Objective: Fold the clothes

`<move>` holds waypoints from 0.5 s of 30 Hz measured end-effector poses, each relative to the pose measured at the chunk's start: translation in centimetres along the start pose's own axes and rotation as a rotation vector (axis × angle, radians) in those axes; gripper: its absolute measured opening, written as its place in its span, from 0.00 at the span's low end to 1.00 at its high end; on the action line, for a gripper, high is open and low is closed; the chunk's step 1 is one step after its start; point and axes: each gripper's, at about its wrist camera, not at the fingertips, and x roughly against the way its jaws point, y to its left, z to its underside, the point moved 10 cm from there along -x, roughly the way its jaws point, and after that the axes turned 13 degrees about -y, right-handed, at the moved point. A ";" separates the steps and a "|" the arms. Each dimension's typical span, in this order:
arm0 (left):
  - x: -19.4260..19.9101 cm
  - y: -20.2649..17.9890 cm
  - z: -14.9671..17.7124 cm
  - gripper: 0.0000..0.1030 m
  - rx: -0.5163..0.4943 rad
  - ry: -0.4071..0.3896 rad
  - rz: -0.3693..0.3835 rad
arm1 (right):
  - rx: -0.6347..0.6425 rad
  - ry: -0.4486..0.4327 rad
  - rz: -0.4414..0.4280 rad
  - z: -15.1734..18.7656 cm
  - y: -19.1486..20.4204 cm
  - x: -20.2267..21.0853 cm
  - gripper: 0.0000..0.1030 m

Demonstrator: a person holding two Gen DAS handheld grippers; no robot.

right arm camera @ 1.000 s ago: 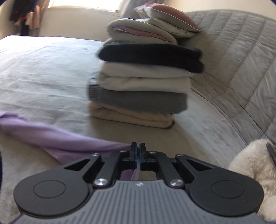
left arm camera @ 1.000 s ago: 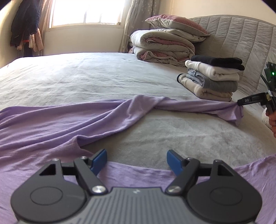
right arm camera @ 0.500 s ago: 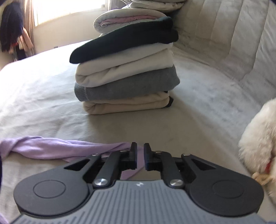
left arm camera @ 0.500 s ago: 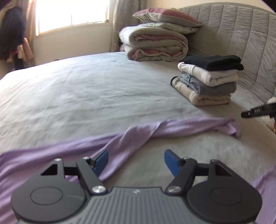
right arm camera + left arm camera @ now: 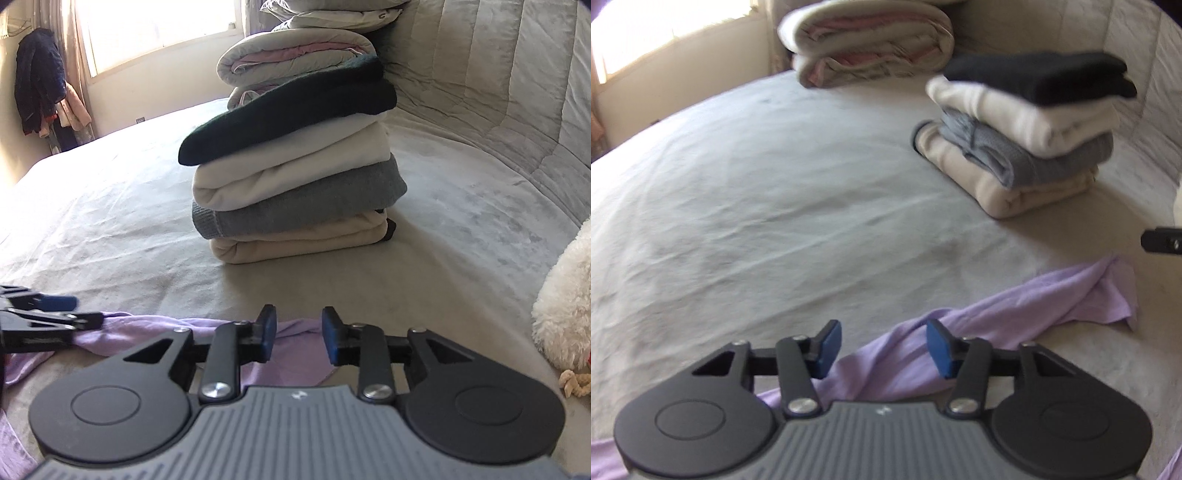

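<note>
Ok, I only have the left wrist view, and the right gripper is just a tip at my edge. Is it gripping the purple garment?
Observer: No. The right gripper has its jaws opening with nothing pinched; the purple garment lies on the bed beneath them.
Operator: Anything to its right that I can't see?
Observer: A white plush toy lies on the bed, close on its right.
Operator: How does my left gripper look from there?
Observer: The left gripper, jaws closing, sits low over the garment's edge, apart from the right gripper.
</note>
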 end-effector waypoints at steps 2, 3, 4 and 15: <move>-0.4 -0.4 0.2 0.18 -0.008 0.021 0.009 | -0.008 -0.002 -0.007 -0.1 0.1 0.1 0.31; -0.4 -0.5 0.2 0.11 0.001 0.023 0.006 | -0.010 -0.004 -0.011 -0.2 0.1 0.1 0.31; -0.4 -0.5 0.2 0.04 0.011 0.024 0.003 | -0.013 -0.004 -0.014 -0.2 0.2 0.1 0.31; 5.9 -1.1 -0.5 0.03 0.056 -0.115 0.044 | -0.073 0.017 -0.084 -0.2 1.3 0.9 0.36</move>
